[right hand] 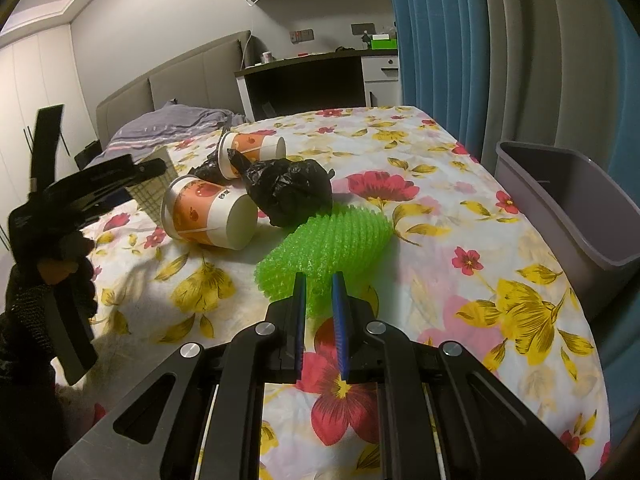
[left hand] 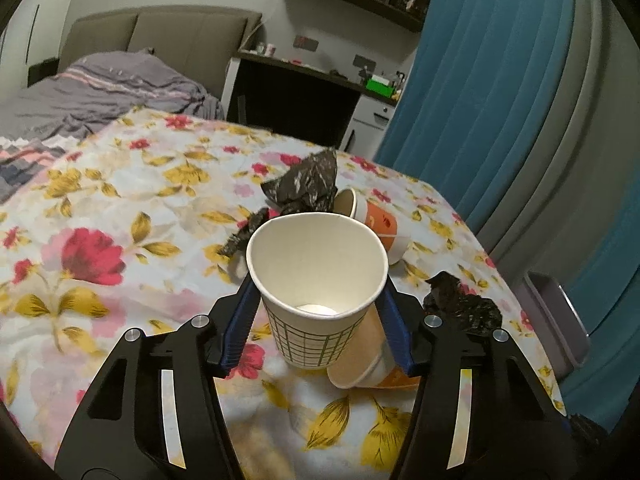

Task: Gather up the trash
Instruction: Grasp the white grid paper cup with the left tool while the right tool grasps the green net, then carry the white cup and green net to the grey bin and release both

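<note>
The white grid-printed paper cup (left hand: 316,288) sits upright between the jaws of the left gripper (left hand: 318,300), whose blue pads press its sides just below the rim, so the jaws are closed on it at about cup width. Its mouth faces the left wrist camera, and it appears lifted clear of the floral cloth on the desk (left hand: 120,208). Below the jaws and slightly right lies a tipped brown-lined cup (left hand: 360,364); beyond the jaws lie an orange-printed cup (left hand: 372,216) on its side and a crumpled black bag (left hand: 308,184). A second black wad (left hand: 464,304) lies to the right of the jaws.

The right wrist view shows what the left does not: the right gripper (right hand: 320,296) with its jaws nearly closed, a narrow gap between the pads, and whether they pinch the near edge of the green foam netting (right hand: 328,244) just ahead of them cannot be told. Past the netting rests a black bag (right hand: 288,188), then two orange cups (right hand: 208,212) on their sides. A grey bin (right hand: 568,208) stands off the desk's edge to the right of the jaws. The left gripper shows at the far left of this view.
</note>
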